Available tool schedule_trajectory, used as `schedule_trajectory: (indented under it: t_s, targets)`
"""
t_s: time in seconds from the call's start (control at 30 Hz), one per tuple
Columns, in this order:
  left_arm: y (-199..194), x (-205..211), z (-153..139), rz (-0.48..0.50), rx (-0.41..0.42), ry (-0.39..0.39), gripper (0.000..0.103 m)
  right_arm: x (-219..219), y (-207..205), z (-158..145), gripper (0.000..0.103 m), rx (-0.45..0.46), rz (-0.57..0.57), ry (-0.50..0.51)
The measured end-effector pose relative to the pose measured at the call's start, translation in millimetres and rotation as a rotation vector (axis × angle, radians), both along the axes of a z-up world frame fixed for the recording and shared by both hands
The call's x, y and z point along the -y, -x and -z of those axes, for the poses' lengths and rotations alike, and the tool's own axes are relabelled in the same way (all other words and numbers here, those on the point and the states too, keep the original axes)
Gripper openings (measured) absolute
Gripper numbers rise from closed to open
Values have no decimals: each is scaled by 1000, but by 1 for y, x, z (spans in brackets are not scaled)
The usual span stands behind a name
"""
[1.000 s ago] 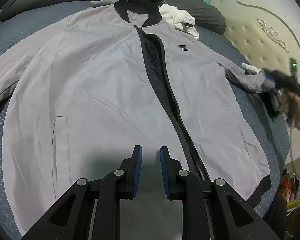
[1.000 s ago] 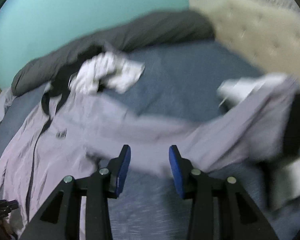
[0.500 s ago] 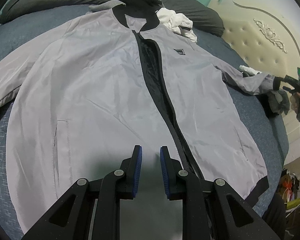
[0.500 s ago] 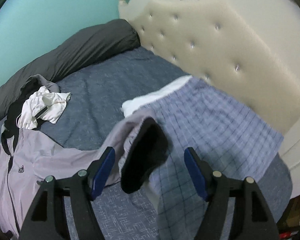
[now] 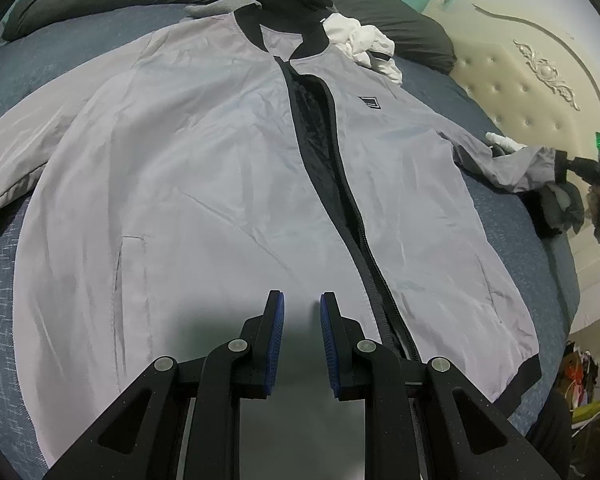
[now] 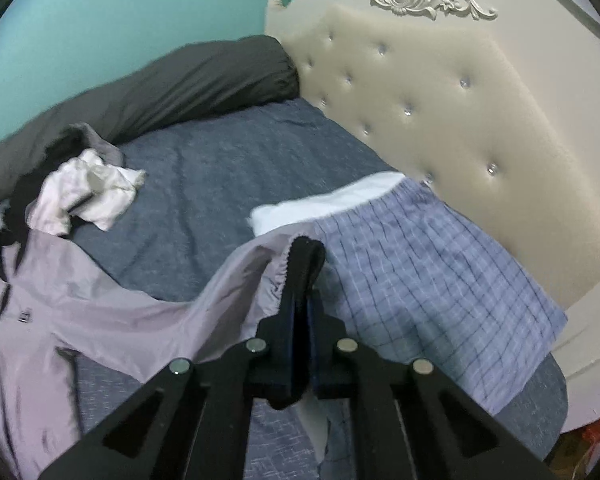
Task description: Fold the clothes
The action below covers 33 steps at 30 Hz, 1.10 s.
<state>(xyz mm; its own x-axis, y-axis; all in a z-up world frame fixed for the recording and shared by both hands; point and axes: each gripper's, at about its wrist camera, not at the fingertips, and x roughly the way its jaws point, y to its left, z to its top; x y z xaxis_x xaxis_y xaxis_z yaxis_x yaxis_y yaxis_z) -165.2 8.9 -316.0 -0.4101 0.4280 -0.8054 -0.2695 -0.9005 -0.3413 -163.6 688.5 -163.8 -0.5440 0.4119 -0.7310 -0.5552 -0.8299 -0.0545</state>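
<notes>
A bed (image 5: 500, 216) with a blue-grey woven cover fills the room below a teal wall, its cream tufted headboard (image 6: 440, 120) studded with buttons and topped by carved scrollwork; a long dark bolster (image 6: 172, 80) runs along the far edge; the grey jacket (image 5: 204, 168), smooth and slightly glossy with black collar, black hem band and a half-open black zip, lies spread face up over most of the bed, one sleeve trailing off the left edge; bare cover shows beyond its collar and along the headboard side; a blue checked cloth with a white band (image 6: 420, 264) lies flat against the headboard; a crumpled white garment (image 6: 88, 192) sits just beside the collar; the right tongs (image 6: 305, 276) have just closed and pinch the black ribbed cuff (image 6: 306, 254) of the other sleeve, lifted over the checked cloth; the left tongs (image 5: 302, 312) hang above the jacket's lower front, blue pads slightly apart, nothing between them.
</notes>
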Motion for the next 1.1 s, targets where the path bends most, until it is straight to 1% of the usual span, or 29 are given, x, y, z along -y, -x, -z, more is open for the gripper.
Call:
schedule_trajectory:
  t_s: [0.13,0.17,0.2,0.33,0.47,0.6,0.7,0.77,0.83,0.87,0.9,0.93,1.0,1.03,1.1]
  targets:
    - [0,2,-2,-7,-4,-5,20,-19,-12,-37,5,-63,-6,50]
    - [0,2,-2,-7,-4,-6,20,-25,-14,-48,5,-63,-8,52]
    - [0,2,-2,-7,-4,-6,20,-30,-17,-58,5,-62,-10,53]
    - [0,0,0,-3,2,-4,20,-47,-19,-75,5,-1,-1,59]
    - [-1,-2,1,5,5,-1,20,-68,-20,-56,5,71,65,102]
    - [1,1,2,-4,6,3,20,-76,-15,-16,5,151,103,101]
    - [2,2,4,-7,11,5,20,-82,-18,7,6,169,129,116]
    - [3,1,5,-6,14,6,20,-85,-23,11,8,156,144,112]
    - [4,0,6,-3,17,6,20,-85,-22,11,14,154,149,101]
    - [3,-1,7,-1,18,7,20,-85,-21,9,22,165,154,85]
    - [3,-1,7,1,18,7,20,-85,-20,7,34,172,161,70]
    - [3,-2,7,3,18,7,20,-86,-19,5,38,179,168,55]
    - [2,-2,6,4,15,5,20,-82,-18,-4,56,162,179,15]
    - [2,-2,5,3,13,4,20,-81,-18,-9,59,152,184,-5]
    - [2,-1,4,3,11,2,20,-77,-17,-19,60,133,194,-45]
